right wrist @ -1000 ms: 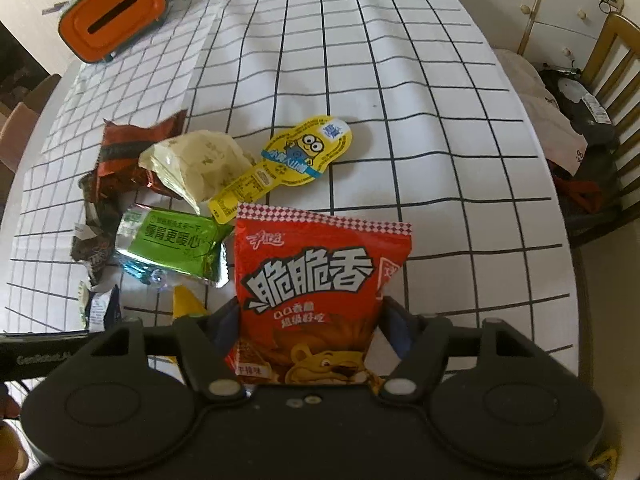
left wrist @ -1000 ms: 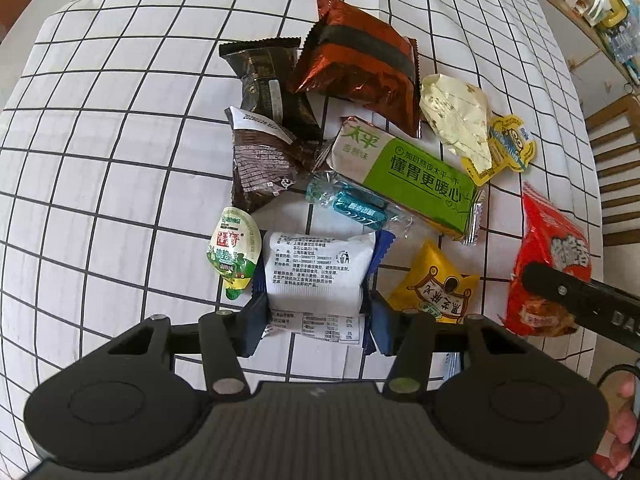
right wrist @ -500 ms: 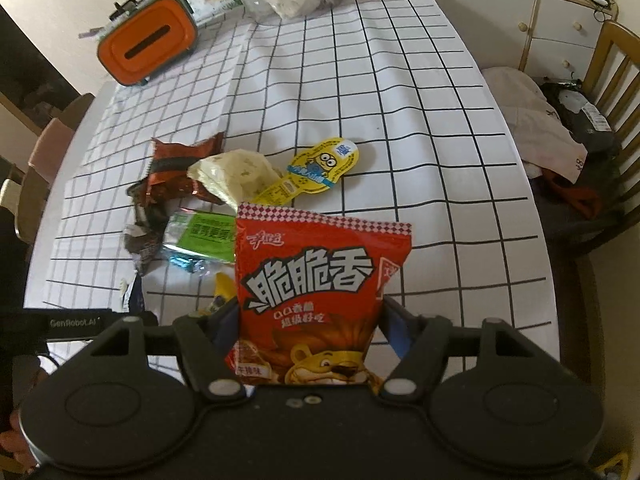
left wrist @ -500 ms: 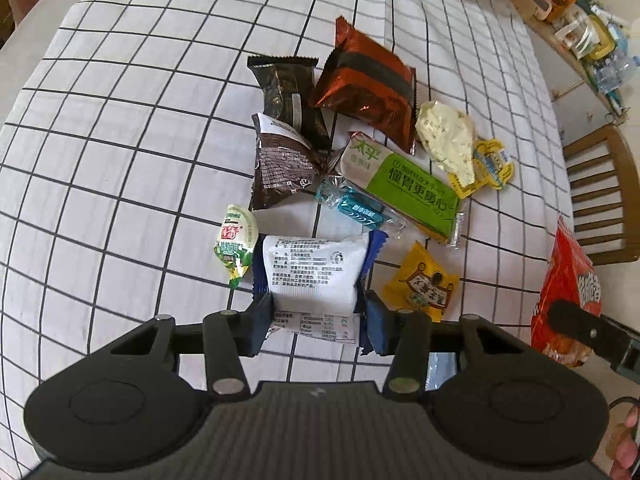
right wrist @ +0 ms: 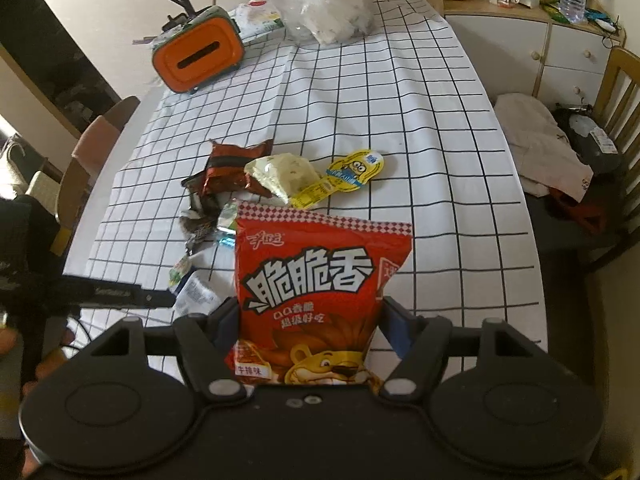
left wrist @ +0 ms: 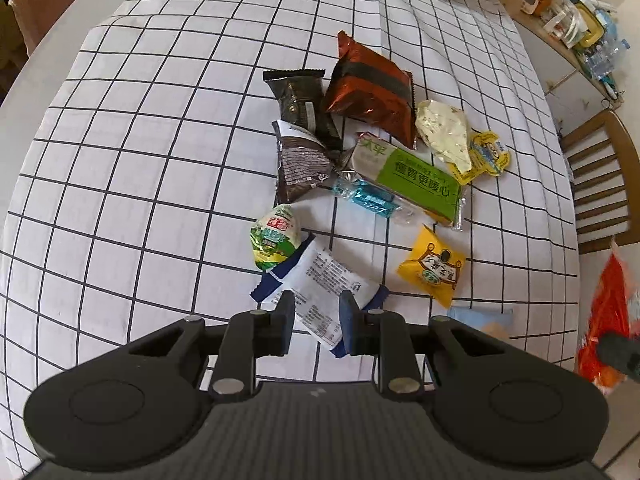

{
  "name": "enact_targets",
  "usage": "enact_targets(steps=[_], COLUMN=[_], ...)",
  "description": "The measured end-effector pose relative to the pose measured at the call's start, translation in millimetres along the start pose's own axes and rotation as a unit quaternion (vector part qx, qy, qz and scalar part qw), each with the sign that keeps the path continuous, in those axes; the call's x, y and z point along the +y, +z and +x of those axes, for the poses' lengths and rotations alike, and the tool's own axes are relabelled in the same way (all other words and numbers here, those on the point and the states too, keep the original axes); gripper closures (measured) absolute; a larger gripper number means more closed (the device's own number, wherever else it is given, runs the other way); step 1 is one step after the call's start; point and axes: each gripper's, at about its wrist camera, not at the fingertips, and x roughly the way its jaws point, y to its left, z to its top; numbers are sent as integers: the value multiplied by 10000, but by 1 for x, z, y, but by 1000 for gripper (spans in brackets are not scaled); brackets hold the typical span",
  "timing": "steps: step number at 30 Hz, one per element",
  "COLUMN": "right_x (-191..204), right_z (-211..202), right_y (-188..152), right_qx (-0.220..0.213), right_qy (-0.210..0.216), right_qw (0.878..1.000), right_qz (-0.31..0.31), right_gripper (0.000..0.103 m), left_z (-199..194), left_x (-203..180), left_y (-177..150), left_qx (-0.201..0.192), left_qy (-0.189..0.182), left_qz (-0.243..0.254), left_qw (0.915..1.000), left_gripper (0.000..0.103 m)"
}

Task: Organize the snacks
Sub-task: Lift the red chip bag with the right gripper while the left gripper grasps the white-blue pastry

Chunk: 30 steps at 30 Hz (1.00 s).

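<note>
White cloth ruled with thin black lines covers the bench (left wrist: 132, 152), wrinkled in places, and the snacks sit in a loose heap beyond the left gripper (left wrist: 316, 322). Its fingers (left wrist: 285, 320) are narrow and closing, with the white-and-blue packet (left wrist: 320, 280) lying tilted between them; whether the pads press it yet, hard to say. Just past that packet lies a small green-and-white pouch (left wrist: 275, 238), off to the right a yellow sachet (left wrist: 432, 266), further out a green bar (left wrist: 416, 178) and a copper-brown bag (left wrist: 370, 88).

Over to the right gripper (right wrist: 312, 320): fingers (right wrist: 226, 320) at a middling spread, clamped on both edges of the red crisp bag (right wrist: 320, 284), which stands upright between them, off the cloth.

Far beyond those fingers, an orange box with a slot (right wrist: 198, 54) and a crumpled clear plastic bag (right wrist: 332, 16) at the bench's end. Right of them, a white cabinet (right wrist: 560, 52) with a cluttered top and a wooden chair (right wrist: 618, 96) piled with cloth.
</note>
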Motion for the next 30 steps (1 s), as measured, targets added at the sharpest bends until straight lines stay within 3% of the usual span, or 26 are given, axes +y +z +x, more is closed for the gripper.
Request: enact_targets(steps=[2,6,15,20,23,30], right_x=[-1,-4,-12,-19,-23,-23], right_z=[-1,2,17,23,26,29], right_y=[-2,-3,6,11,12,15], right_qx=[10,22,70,85,118,122], right_qy=[15,46,74,73,81,76], right_qw=[10000,10000,9999,9999,9999,9999], right_qz=[-6,24,21,44,57,39], right_gripper=[32,32,32,32,32,32], left_z=[4,13,50,62,66,66], left_x=[-1,0,5,9,5,-14], left_y=[3,8,32,37,38,34], left_qx=[52,124,810,948,999,929], left_qy=[123,40,414,721,885,1053], left_qz=[3,-411,-1612,-2145,-2128,-1700], left_qw=[9999,9991,9827,9694,9679,9754], left_gripper=[70,31,30,30,30,34])
